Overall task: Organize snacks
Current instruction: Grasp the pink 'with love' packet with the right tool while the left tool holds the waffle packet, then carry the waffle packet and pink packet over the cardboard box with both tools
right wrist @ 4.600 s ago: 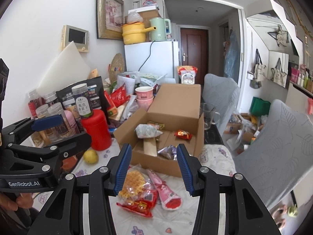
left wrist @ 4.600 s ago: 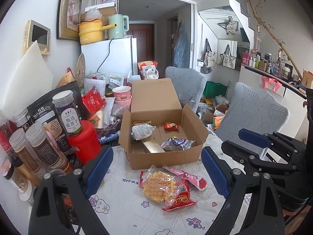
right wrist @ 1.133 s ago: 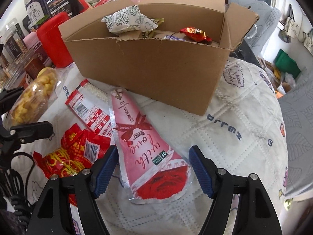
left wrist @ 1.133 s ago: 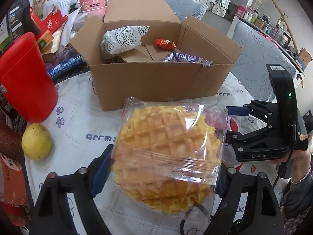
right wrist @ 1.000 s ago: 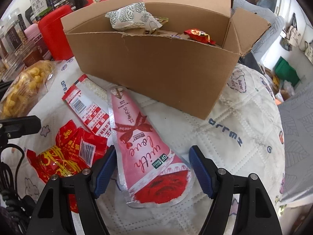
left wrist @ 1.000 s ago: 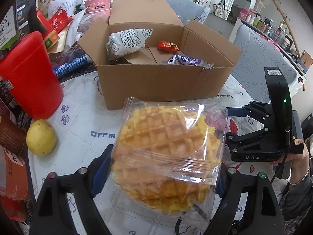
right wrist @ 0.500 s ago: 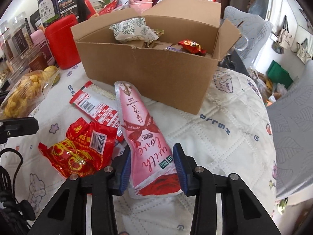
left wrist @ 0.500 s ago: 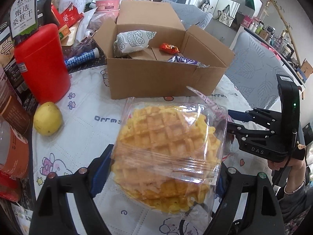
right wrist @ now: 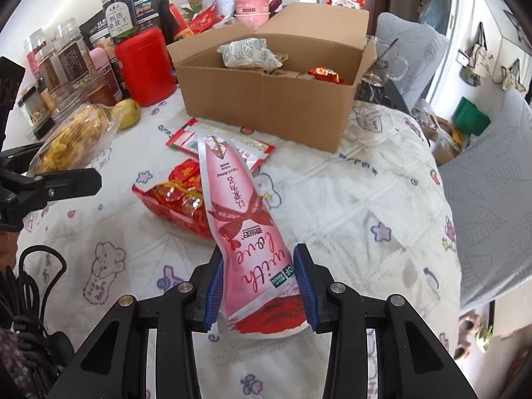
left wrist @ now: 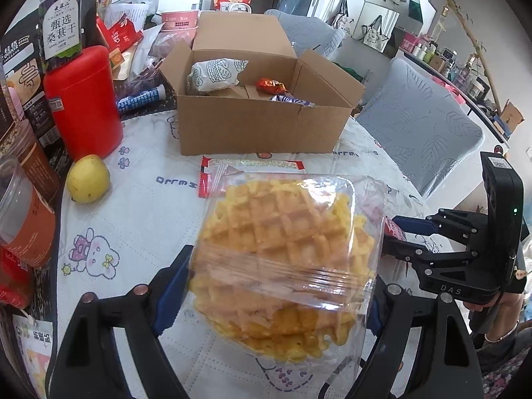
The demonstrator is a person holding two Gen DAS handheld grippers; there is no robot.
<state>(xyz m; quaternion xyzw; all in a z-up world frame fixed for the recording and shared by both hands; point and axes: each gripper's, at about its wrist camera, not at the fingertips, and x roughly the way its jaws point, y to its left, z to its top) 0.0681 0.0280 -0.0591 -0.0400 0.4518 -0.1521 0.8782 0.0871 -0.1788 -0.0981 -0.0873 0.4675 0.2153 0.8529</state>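
Note:
My left gripper (left wrist: 269, 296) is shut on a clear bag of yellow waffles (left wrist: 286, 256) and holds it above the table; the bag also shows in the right wrist view (right wrist: 71, 136). My right gripper (right wrist: 257, 287) is shut on a pink cone-shaped snack packet (right wrist: 246, 229) and holds it lifted off the cloth. An open cardboard box (left wrist: 262, 123) (right wrist: 266, 99) stands ahead with a white patterned packet (left wrist: 216, 73), a small red candy (left wrist: 271, 84) and a purple wrapper (left wrist: 292, 99) inside. A red snack bag (right wrist: 176, 199) and a flat red-and-white packet (right wrist: 186, 141) lie on the cloth.
A red canister (left wrist: 83, 103), a yellow fruit (left wrist: 88, 183), jars and bags (right wrist: 73, 56) crowd the table's left side. A glass mug (right wrist: 385, 63) stands right of the box. Grey chairs (left wrist: 422, 126) stand beyond the table's right edge.
My right gripper closed on the pink packet and lifted it off the cloth. My left gripper has kept hold of the waffle bag and drawn back and up from the box.

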